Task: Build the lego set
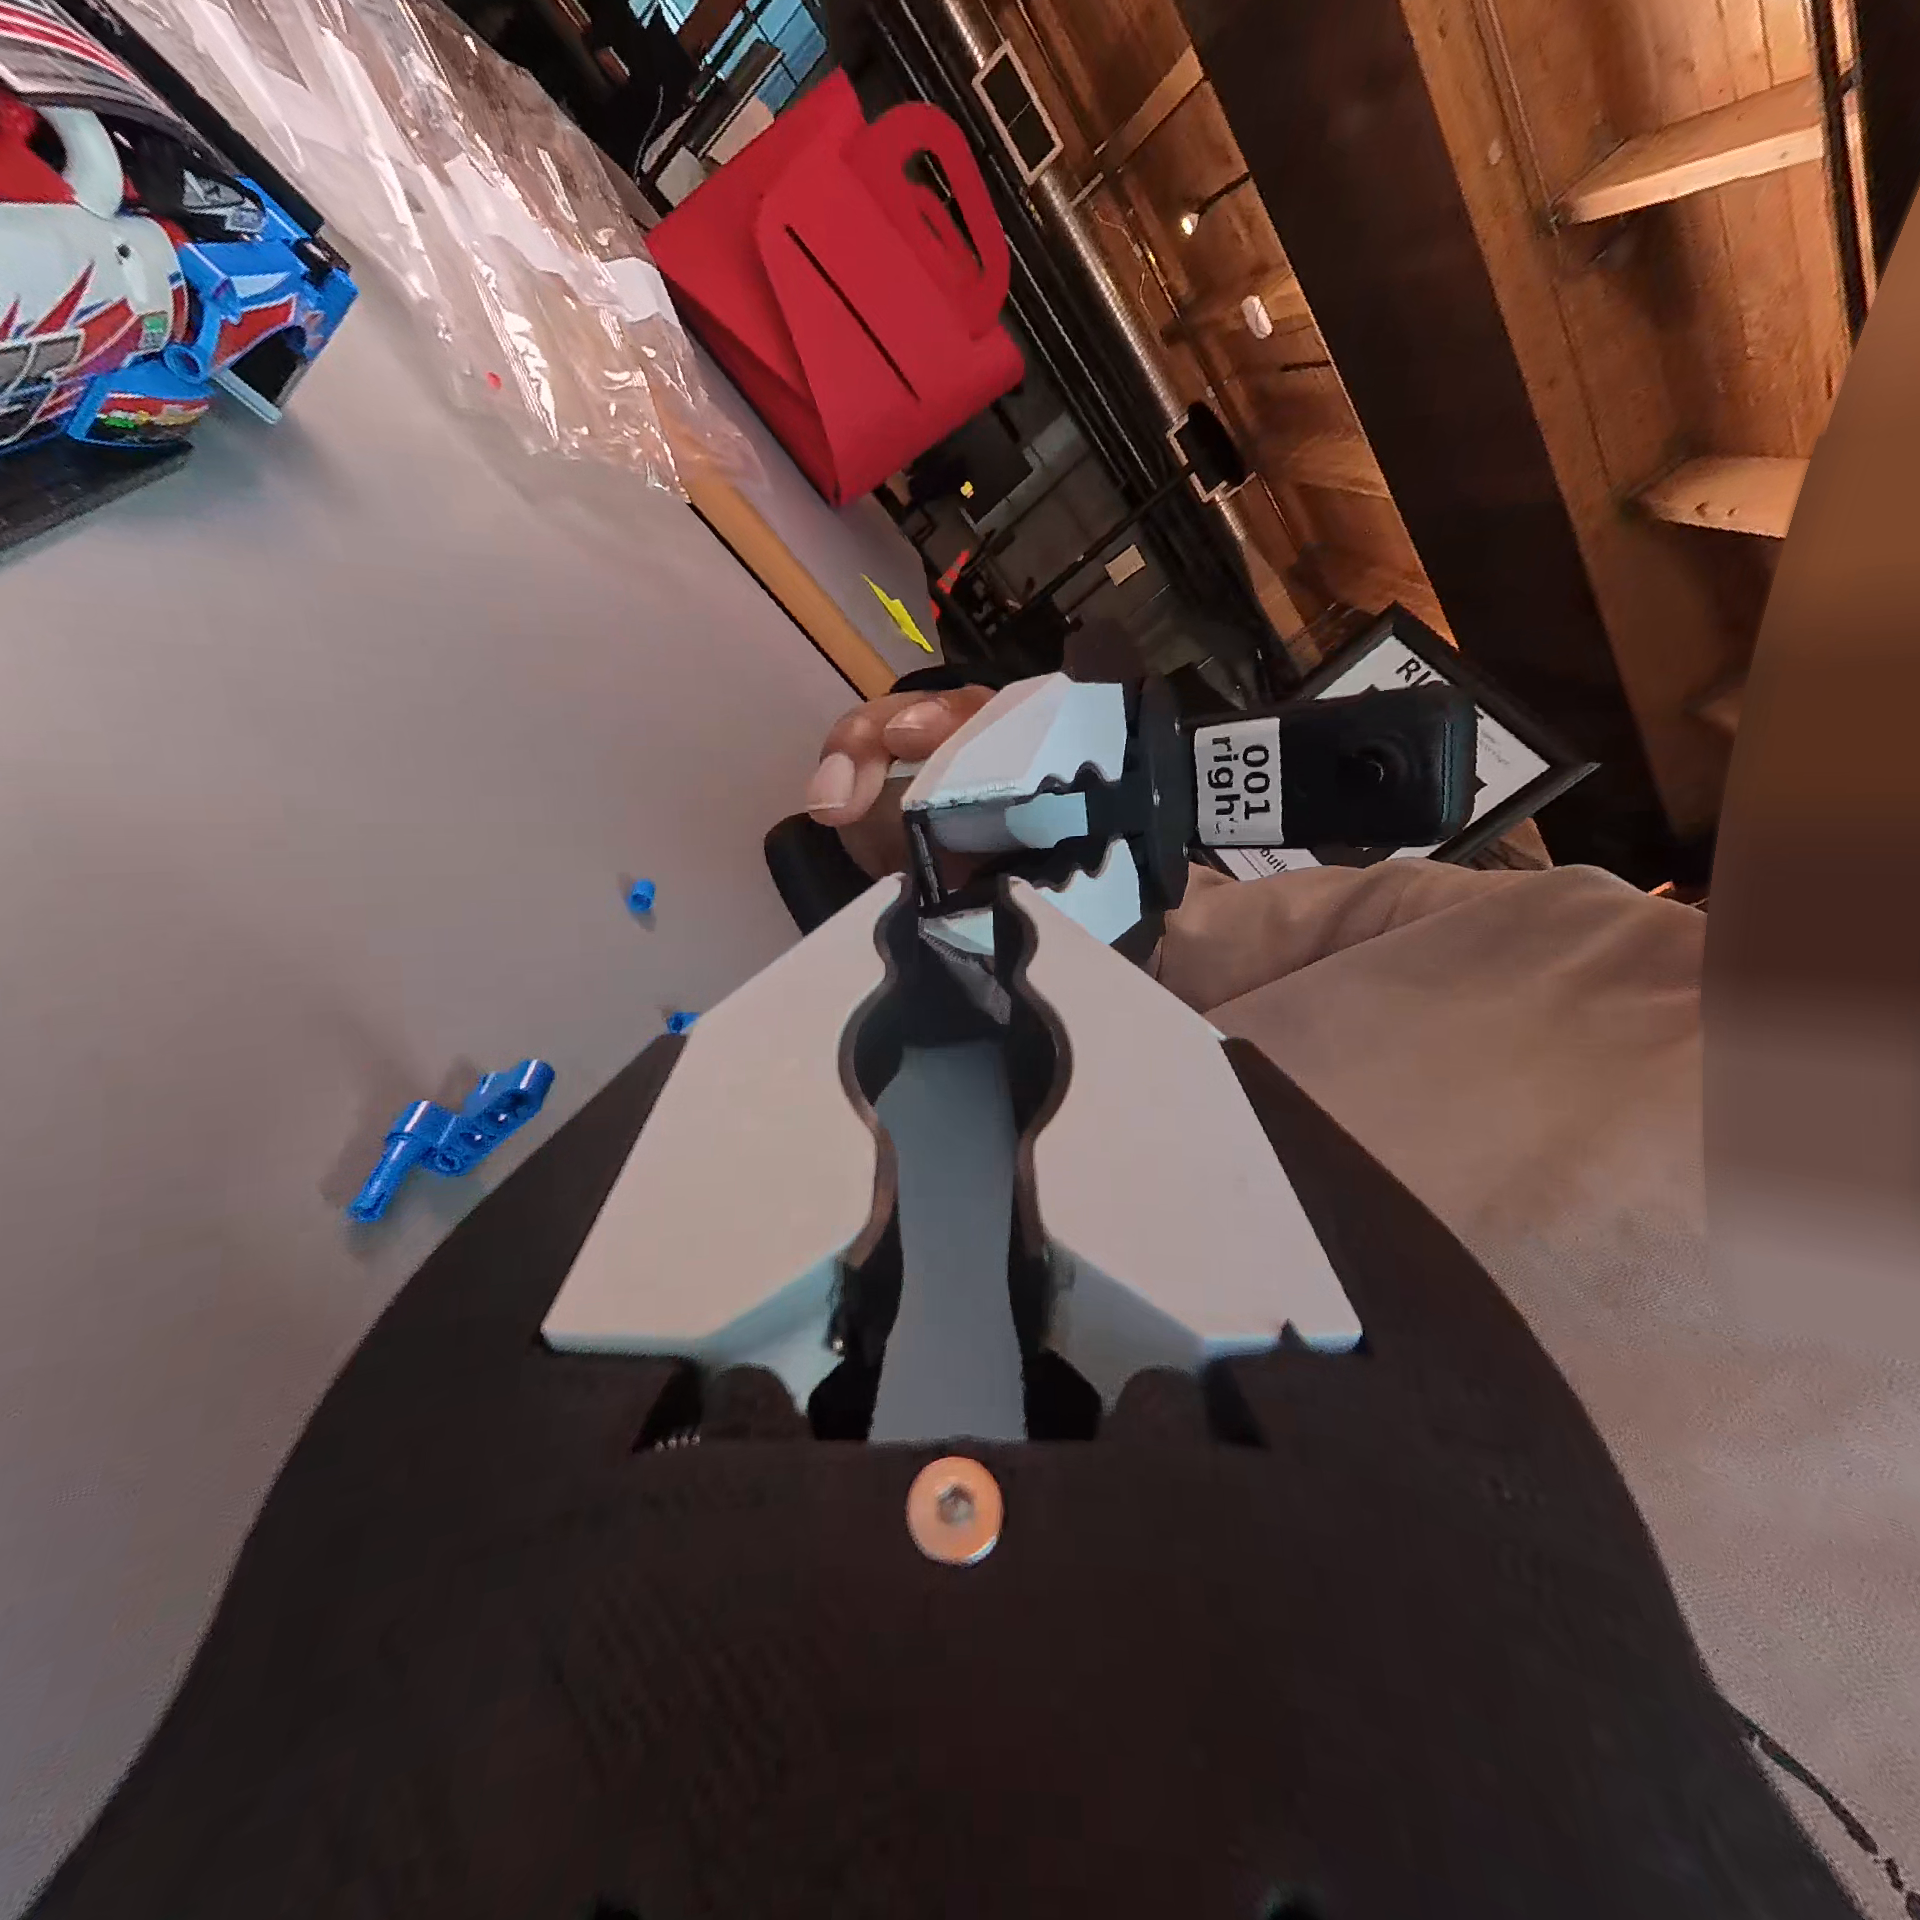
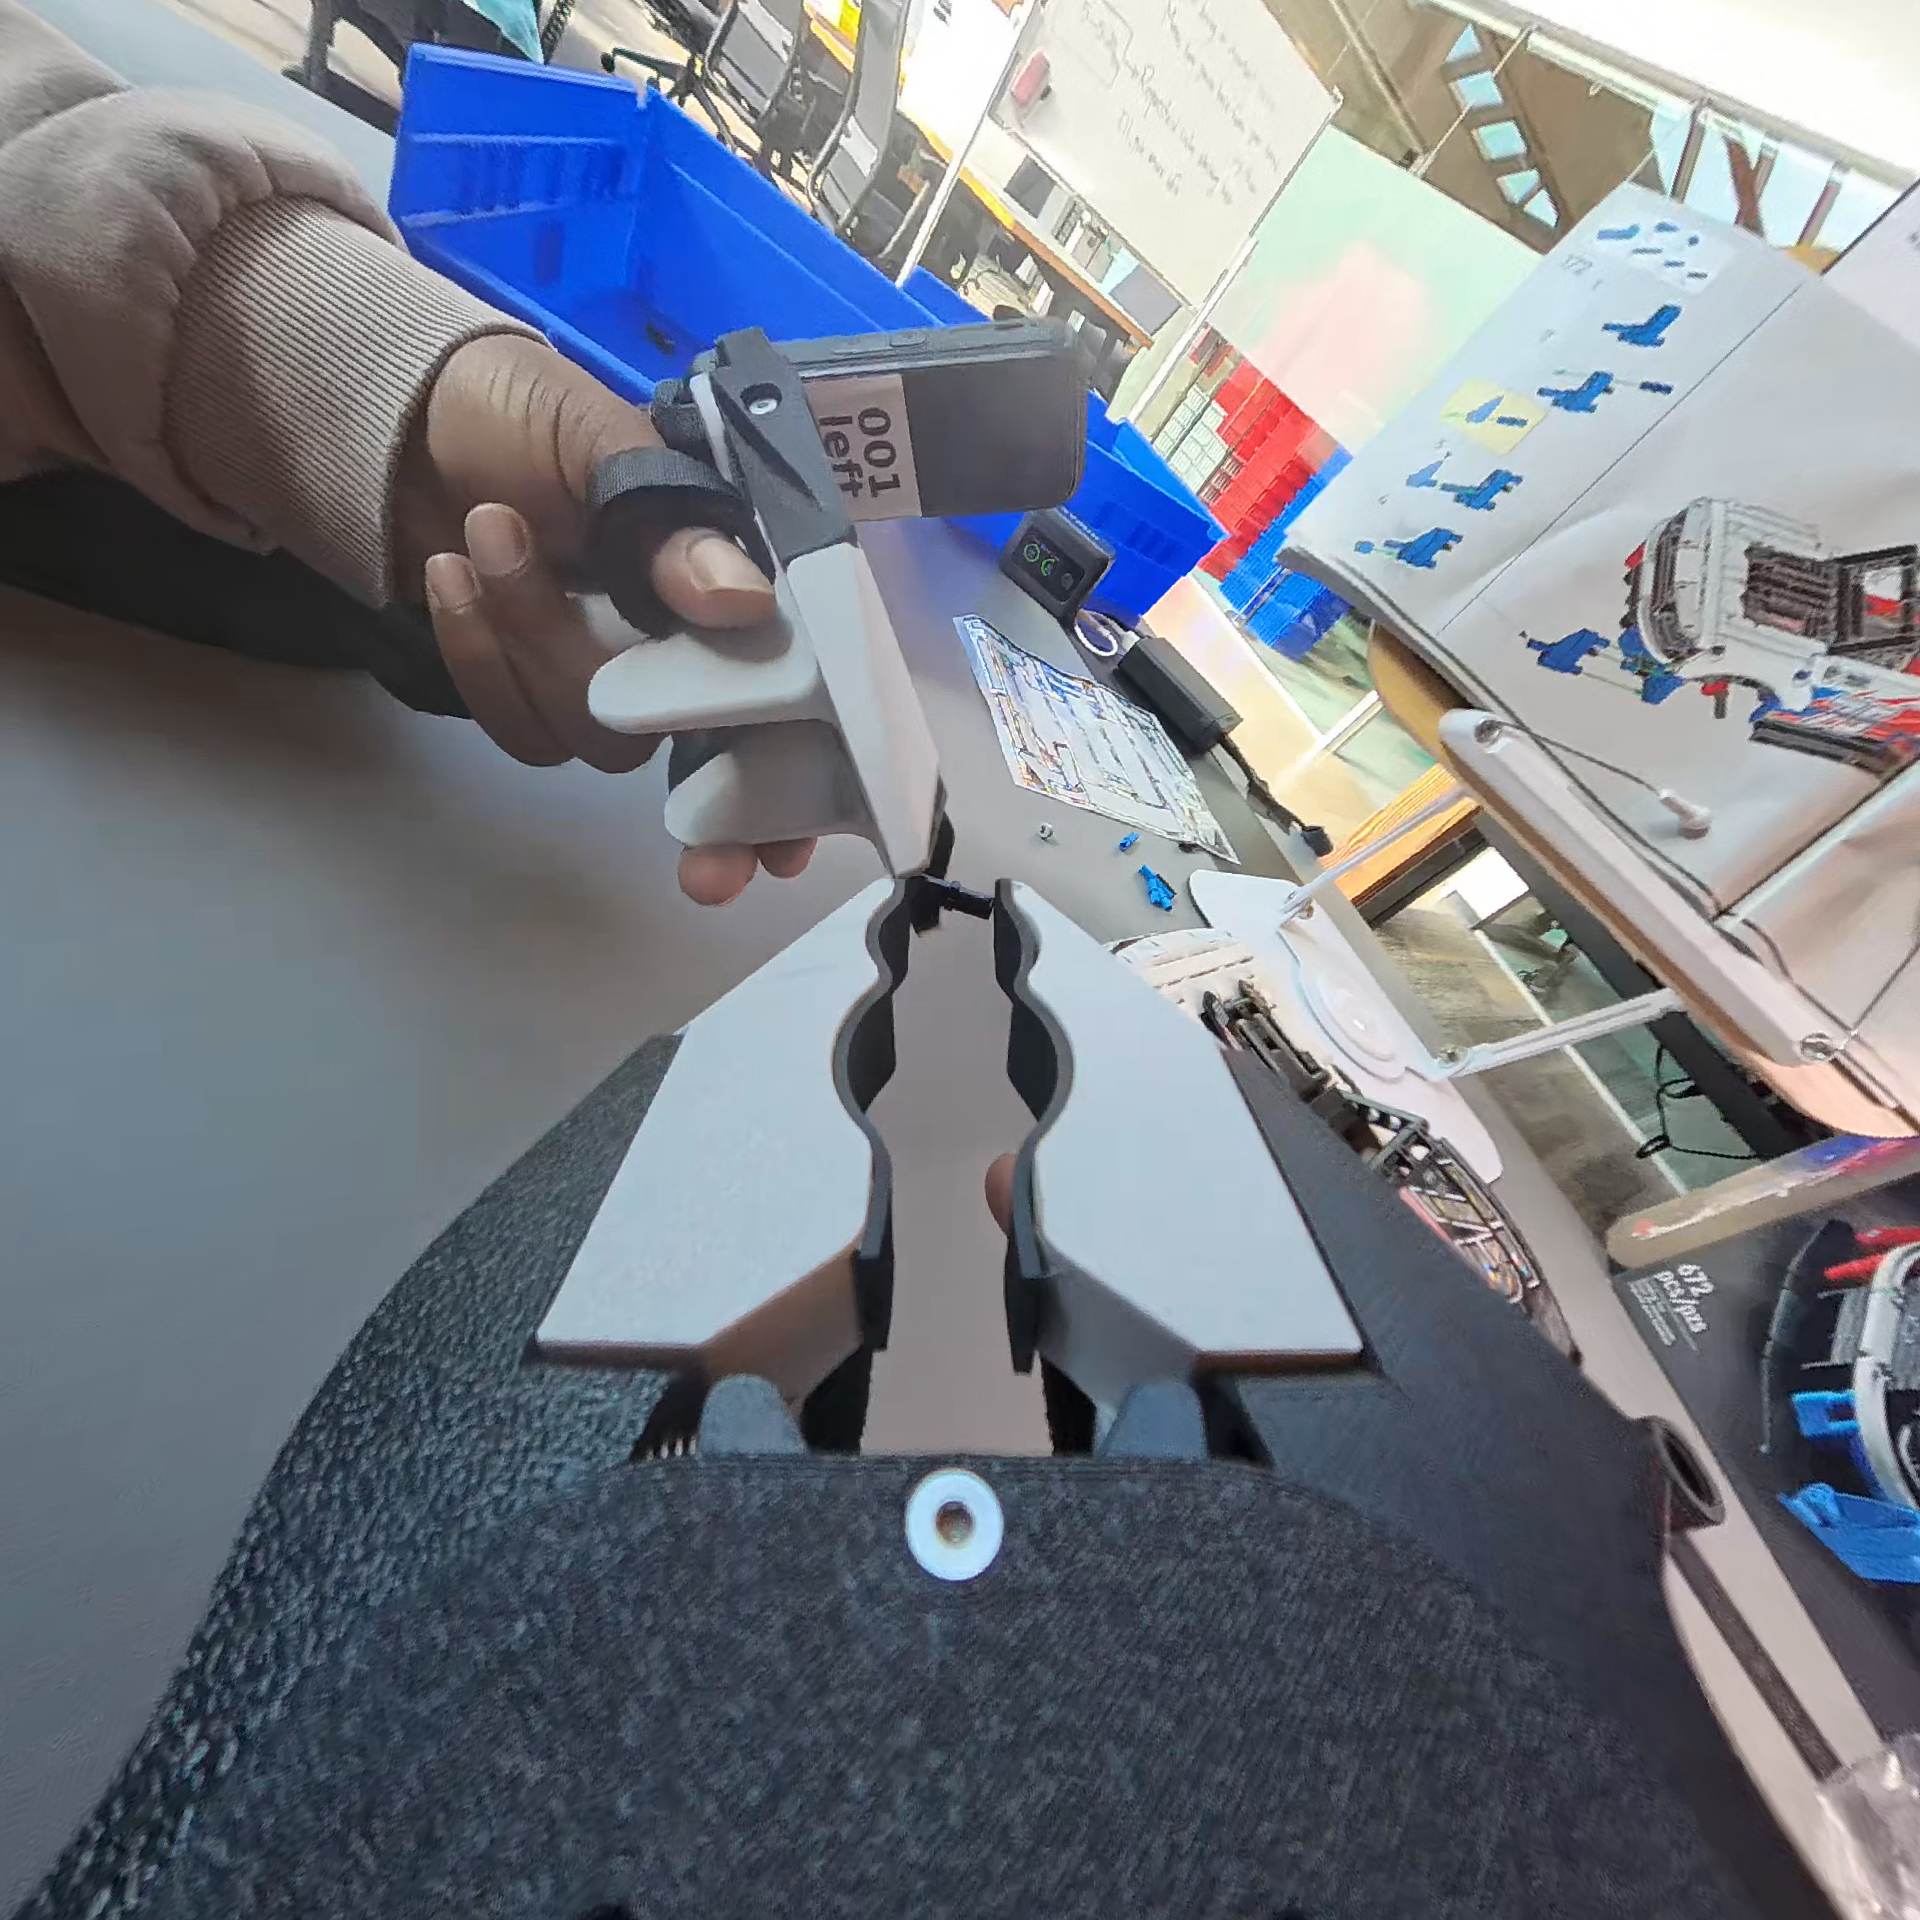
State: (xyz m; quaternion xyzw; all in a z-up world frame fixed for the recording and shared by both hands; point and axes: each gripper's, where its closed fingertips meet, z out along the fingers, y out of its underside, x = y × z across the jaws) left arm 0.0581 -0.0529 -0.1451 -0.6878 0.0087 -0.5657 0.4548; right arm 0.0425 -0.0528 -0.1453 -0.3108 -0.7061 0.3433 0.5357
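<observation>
Both grippers meet tip to tip above the grey table (image 1: pixel 312 727), each pinching part of one small black lego assembly. Seen from the right wrist view, the right gripper (image 2: pixel 943 902) has its grey fingers clenched on a short black pin (image 2: pixel 961 900) that spans the narrow gap between the tips. That pin sticks out sideways from a thin black lego piece (image 2: pixel 920 914), which hangs from the tips of the left gripper (image 2: pixel 914 868) just above. In the left wrist view, the left gripper (image 1: pixel 951 899) has its two grey fingers closed on that same thin black lego piece (image 1: pixel 928 878), and the right gripper (image 1: pixel 940 831) comes in from the upper right — its tips touching the piece too.

A hand (image 2: pixel 540 540) in a beige sleeve (image 2: pixel 208 291) grips the handle of the left gripper; fingers of the other hand (image 1: pixel 883 748) show behind the right one.

On the table lie a blue lego connector with pins (image 1: pixel 452 1138) and a small blue lego bush (image 1: pixel 640 894), both well apart from the grippers. Farther off stands the partly built white, red and blue lego car (image 1: pixel 135 301), beside crumpled clear plastic bags (image 1: pixel 499 208). An open instruction booklet (image 2: pixel 1662 499) on a white stand, a sticker sheet (image 2: pixel 1081 727) and blue plastic bins (image 2: pixel 623 208) sit on the far side — with a red paper bag (image 1: pixel 842 281) beyond the table edge.
</observation>
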